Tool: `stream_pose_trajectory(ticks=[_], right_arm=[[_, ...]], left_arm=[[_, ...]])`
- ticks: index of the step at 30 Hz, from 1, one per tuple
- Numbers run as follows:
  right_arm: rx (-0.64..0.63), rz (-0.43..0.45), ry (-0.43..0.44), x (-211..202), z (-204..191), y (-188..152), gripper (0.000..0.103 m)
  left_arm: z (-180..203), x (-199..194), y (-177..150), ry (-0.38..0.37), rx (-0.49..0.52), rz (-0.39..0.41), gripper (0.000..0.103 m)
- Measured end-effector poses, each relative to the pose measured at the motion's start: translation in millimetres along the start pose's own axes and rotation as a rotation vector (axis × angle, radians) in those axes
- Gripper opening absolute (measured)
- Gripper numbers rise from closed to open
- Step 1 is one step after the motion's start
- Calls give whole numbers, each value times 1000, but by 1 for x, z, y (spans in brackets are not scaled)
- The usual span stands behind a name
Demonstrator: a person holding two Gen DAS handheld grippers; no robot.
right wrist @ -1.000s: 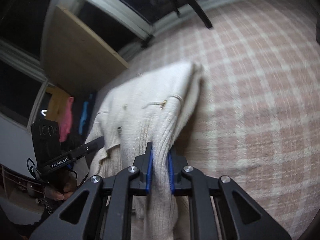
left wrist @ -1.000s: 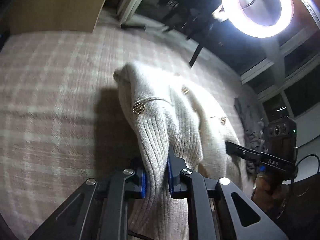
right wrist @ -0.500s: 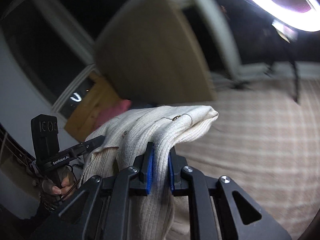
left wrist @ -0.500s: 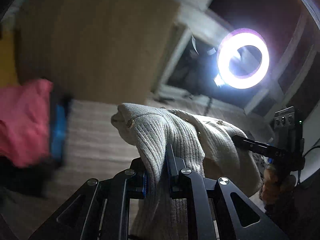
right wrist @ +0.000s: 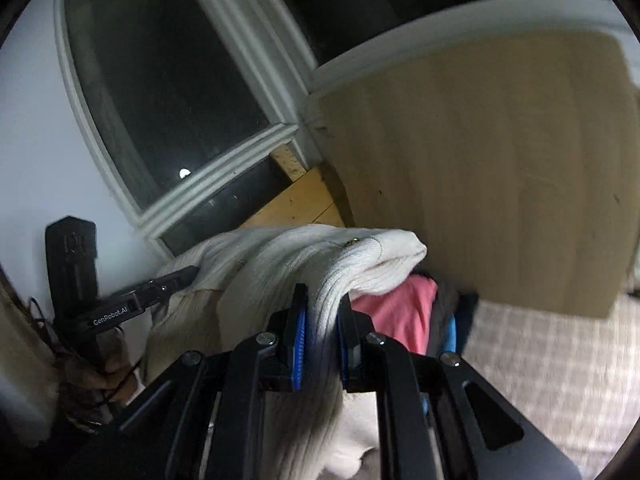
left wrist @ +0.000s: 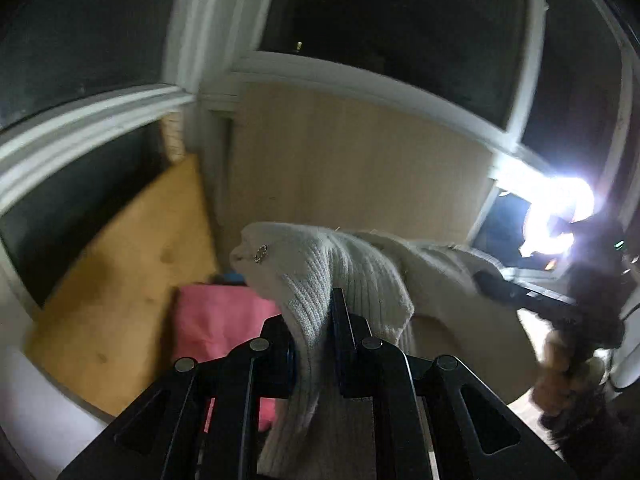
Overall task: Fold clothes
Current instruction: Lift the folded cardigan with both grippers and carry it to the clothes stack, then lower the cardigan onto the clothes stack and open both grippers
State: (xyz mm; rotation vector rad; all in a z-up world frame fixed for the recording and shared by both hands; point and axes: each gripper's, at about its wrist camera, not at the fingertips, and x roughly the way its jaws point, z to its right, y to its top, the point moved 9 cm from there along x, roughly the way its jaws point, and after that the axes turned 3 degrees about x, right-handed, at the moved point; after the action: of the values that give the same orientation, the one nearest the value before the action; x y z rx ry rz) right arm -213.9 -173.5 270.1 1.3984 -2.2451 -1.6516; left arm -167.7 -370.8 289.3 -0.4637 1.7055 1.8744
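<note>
Pinching opposite ends of the folded cream sweater (left wrist: 360,280), the left gripper (left wrist: 316,344) and right gripper (right wrist: 322,344) carry it aloft, jaws clenched on knit, above the pink garment (right wrist: 394,312), seemingly to stack it.

surface: pink-plaid bed cover (right wrist: 560,360) | on it: pink garment (right wrist: 396,312), blue item (right wrist: 451,334) beside, by wood board (right wrist: 500,160)
</note>
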Motion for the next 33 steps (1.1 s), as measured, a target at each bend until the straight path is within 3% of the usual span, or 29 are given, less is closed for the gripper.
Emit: stream_pose_trajectory(ticks=[2,3,5,6,8,11,15,18,22,25,30,32,33], right_arm=[[34,-145,-70,49,18,-39,14],[53,-222,-107,74,27,-60,17],[58,-410,-219,103,51,-110,17],[66,-428,-237,104,57,-119,17],[81,-377,-224,87,58,-110,17],[43,-228,-187,65,41,-65,18],[-33,-179,-149,90,12,-29,19],[-41,-227,-120,137,10,-30,19],[-78,-337,-243,203,44,-53,18],[-48,-383,-249,231,65,-67,16],[-52,-364,-229,227,56,-60,19],[-23,-331,-198,207,53,-53,19],[-19,-311,-190,196,49,-51,22]], left_arm=[[-29,27,-19,66,15,-59,17],[-46,46,-41,100,-1,-134,22],[-77,79,-84,159,-38,-278,19],[-87,85,-97,148,-70,-311,19],[-96,80,-100,127,-99,-294,19],[-92,62,-75,113,-55,-187,19],[-82,85,-46,60,-33,-160,22],[-66,133,-40,51,-49,-192,22],[-62,193,-55,54,-59,-265,23],[-69,227,-62,84,-48,-296,24],[-69,240,-62,142,-33,-317,26],[-66,230,-59,188,-23,-312,34],[-66,222,-52,225,-7,-298,46]])
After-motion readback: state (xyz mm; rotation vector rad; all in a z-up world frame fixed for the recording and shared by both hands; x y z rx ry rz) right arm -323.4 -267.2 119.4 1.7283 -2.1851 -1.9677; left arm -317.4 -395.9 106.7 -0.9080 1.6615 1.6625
